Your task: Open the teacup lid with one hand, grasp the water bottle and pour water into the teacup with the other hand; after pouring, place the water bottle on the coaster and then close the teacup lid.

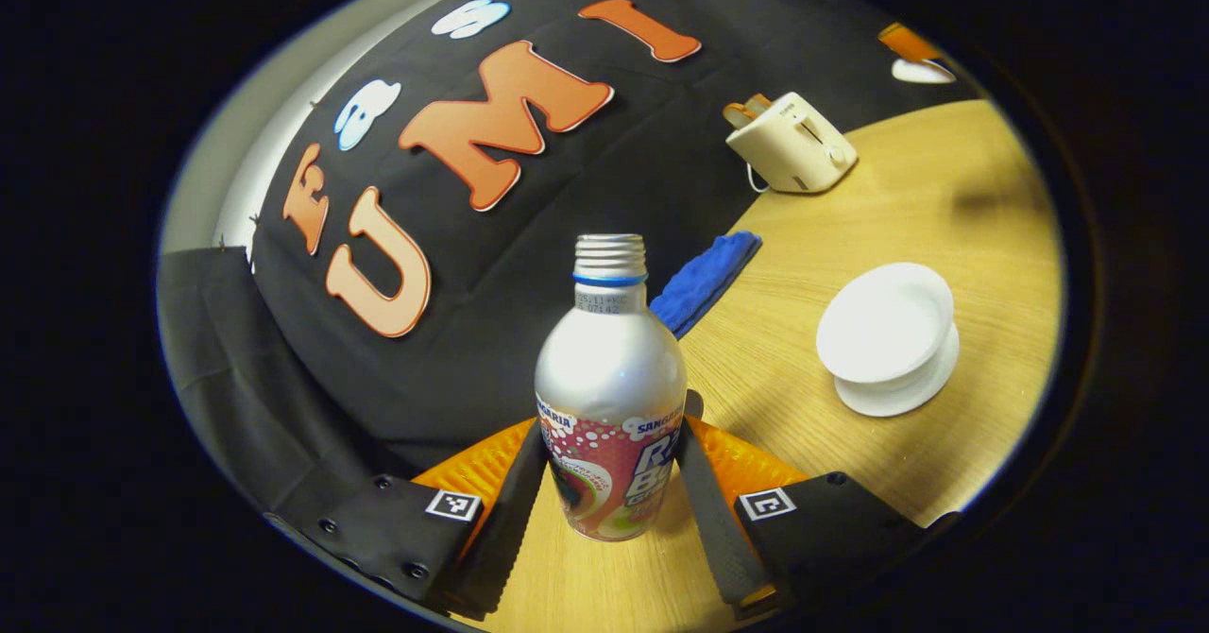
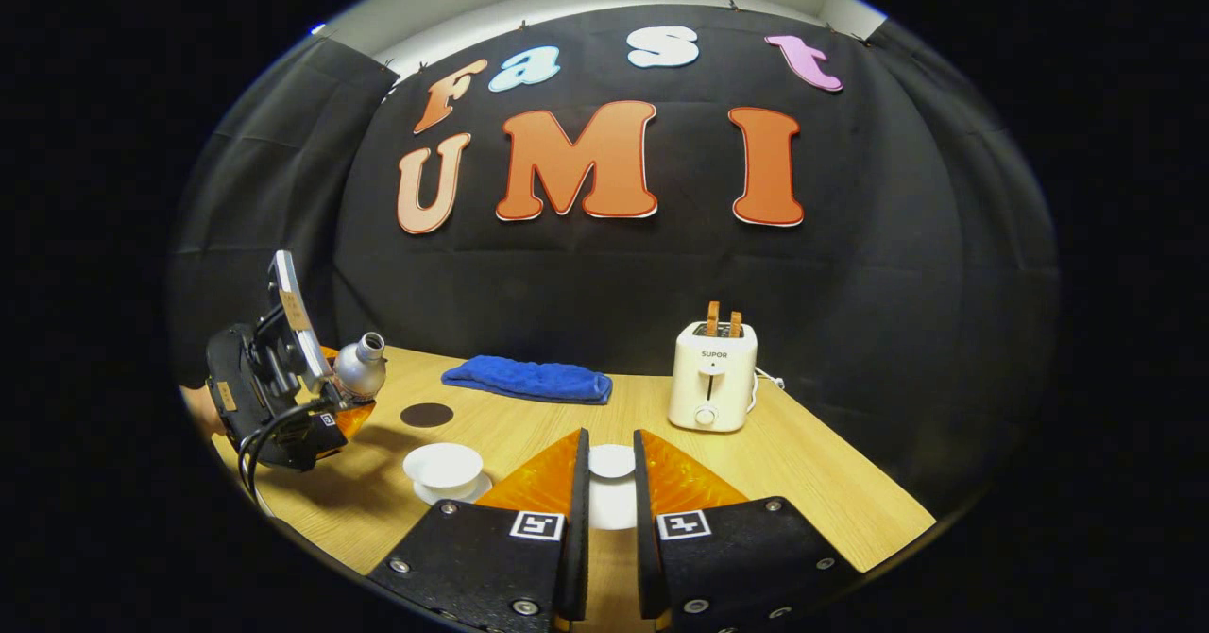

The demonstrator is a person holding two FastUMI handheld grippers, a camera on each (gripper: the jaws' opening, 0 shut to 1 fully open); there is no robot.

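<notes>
A silver water bottle (image 1: 610,397) with a red label and no cap stands between the fingers of my left gripper (image 1: 614,425), which is shut on its lower body. In the right gripper view the bottle (image 2: 360,367) is held above the table's left side, tilted, in that left gripper (image 2: 283,397). The white teacup (image 1: 886,329) sits uncovered on its saucer (image 2: 444,468), to the right of the bottle. My right gripper (image 2: 611,436) is shut on the white teacup lid (image 2: 612,463), held above the table. A dark round coaster (image 2: 427,415) lies behind the cup.
A folded blue cloth (image 2: 529,380) lies at the back of the wooden table (image 2: 803,482), near the wall. A cream toaster (image 2: 713,378) with two slices in it stands at the back right. A cable hangs from the left gripper.
</notes>
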